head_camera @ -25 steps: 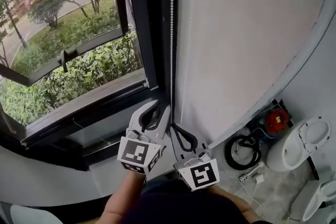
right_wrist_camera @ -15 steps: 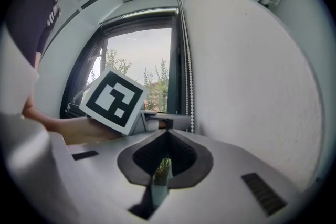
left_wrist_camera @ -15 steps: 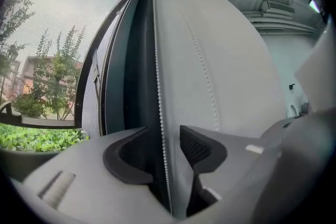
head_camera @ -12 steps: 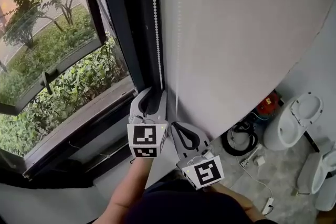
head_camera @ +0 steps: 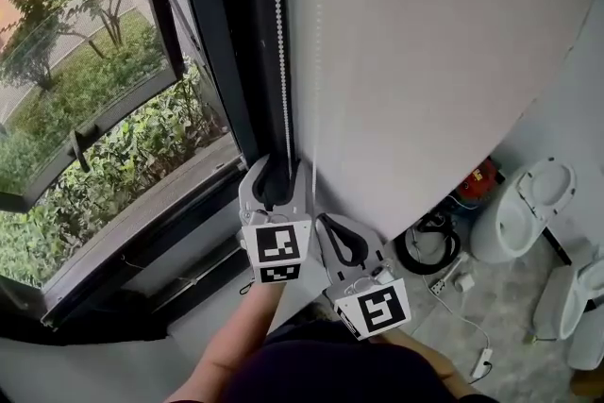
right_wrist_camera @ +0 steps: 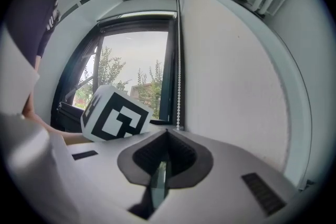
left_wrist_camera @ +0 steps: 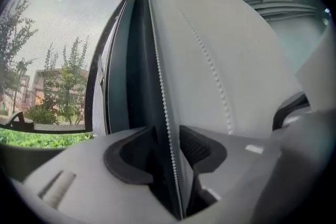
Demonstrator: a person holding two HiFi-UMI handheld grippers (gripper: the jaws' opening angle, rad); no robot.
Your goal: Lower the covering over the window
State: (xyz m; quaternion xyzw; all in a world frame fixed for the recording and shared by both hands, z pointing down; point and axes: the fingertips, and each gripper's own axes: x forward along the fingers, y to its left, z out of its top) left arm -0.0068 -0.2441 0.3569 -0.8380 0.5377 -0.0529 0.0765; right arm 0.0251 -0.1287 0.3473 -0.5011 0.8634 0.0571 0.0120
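A white bead chain (head_camera: 280, 61) hangs along the dark window frame (head_camera: 222, 61). My left gripper (head_camera: 276, 167) points at the frame with the chain running between its fingers. Its jaws have just been opening, and in the left gripper view the chain (left_wrist_camera: 160, 86) passes through the left gripper (left_wrist_camera: 167, 134) without the pads pressing on it. A second strand (head_camera: 318, 90) hangs against the white wall. My right gripper (head_camera: 324, 218) is shut just to the right. In the right gripper view the strand (right_wrist_camera: 178, 97) ends at the right gripper's (right_wrist_camera: 167, 134) tips. Whether it is pinched is unclear.
The window (head_camera: 85, 109) looks out on green bushes and trees. A white wall (head_camera: 444, 42) fills the right. On the floor below lie white ceramic fixtures (head_camera: 519, 212), a black cable coil (head_camera: 427, 245), a red item (head_camera: 479, 179) and a power strip (head_camera: 462, 283).
The left gripper has straightened from a tilt and its jaws stand wider, now with the chain between them. The right gripper stays shut beside it. The head view has swung right.
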